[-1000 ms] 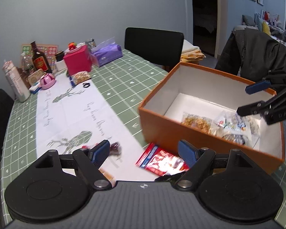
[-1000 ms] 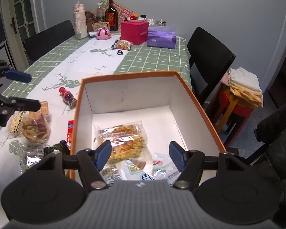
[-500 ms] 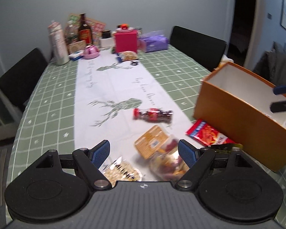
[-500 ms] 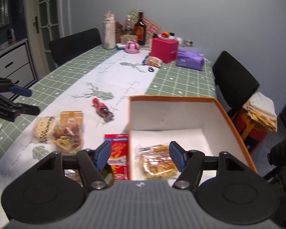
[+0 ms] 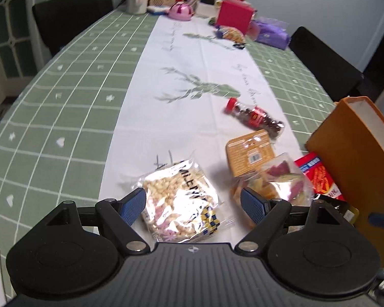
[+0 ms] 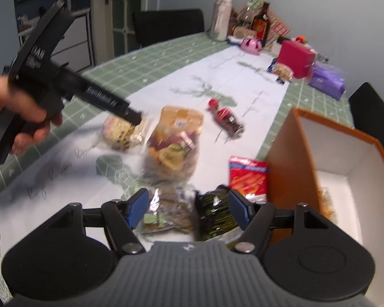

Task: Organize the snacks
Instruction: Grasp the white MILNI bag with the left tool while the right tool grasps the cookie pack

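Hovering with jaws wide, the left claw (image 5: 192, 206) is bracketing a peanut bag (image 5: 179, 199) lying on the white runner of the surface (image 5: 64, 97), its pads apart from the wrapper. The right claw (image 6: 188, 209), likewise spread and gripping nothing, is hanging above a foil pack (image 6: 169, 209) and a dark pack (image 6: 216, 213). Beside these, the orange box (image 6: 284, 153) is standing with a red packet (image 6: 248, 177) just beside its wall.
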